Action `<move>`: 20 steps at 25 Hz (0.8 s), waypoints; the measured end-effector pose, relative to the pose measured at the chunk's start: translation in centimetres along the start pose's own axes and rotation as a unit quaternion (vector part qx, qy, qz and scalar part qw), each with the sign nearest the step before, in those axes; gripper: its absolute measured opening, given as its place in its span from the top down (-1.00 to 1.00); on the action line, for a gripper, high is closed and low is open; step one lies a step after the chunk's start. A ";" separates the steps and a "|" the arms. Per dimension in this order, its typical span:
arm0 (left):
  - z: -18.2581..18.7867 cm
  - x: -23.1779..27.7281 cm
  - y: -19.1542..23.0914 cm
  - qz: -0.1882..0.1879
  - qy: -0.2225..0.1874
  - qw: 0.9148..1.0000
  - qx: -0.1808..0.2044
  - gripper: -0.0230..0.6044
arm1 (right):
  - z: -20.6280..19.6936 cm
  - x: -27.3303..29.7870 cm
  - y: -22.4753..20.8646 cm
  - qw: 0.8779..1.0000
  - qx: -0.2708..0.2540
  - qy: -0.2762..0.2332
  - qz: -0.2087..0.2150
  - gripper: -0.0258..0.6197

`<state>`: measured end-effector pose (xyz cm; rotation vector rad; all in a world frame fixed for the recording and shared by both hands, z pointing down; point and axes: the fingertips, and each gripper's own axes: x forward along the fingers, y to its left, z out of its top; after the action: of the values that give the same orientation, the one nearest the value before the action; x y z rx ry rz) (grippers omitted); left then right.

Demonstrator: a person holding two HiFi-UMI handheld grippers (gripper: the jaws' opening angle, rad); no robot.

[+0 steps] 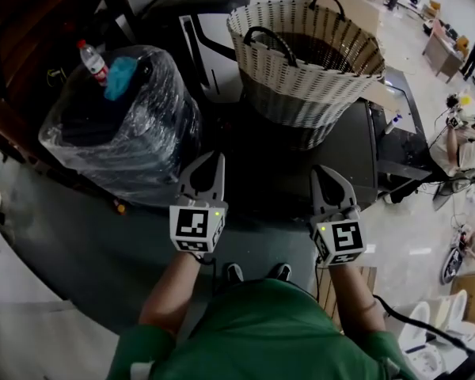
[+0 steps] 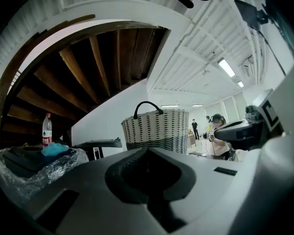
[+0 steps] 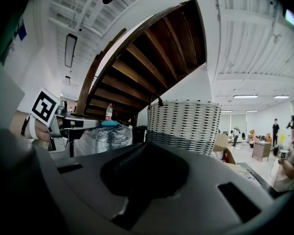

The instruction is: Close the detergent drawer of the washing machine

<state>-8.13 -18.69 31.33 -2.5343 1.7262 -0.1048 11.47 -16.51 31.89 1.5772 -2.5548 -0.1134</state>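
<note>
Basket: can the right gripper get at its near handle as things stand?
Probably yes. The right gripper hangs just short of the basket with nothing between them, and the handle stands clear of the rim. Its fingers are shut and would have to open first.

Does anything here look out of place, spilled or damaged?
Only mildly: a clear plastic bottle with a red label and a crumpled blue cloth sit on top of the film-wrapped black bundle, left of the woven white basket. Nothing looks spilled or damaged.
</note>
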 end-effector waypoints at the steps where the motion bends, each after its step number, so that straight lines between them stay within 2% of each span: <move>1: -0.1 0.0 0.2 0.002 0.000 1.000 -0.001 0.86 | -0.1 0.0 0.0 1.000 0.000 0.002 0.001 0.85; 20: -1.7 0.5 0.5 0.016 0.017 0.999 -0.026 0.86 | -1.2 0.5 -0.3 1.000 0.009 0.011 0.017 0.85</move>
<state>-8.54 -19.36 32.96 -2.5542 1.8031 -0.1035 11.75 -17.11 33.07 1.5316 -2.5728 -0.0691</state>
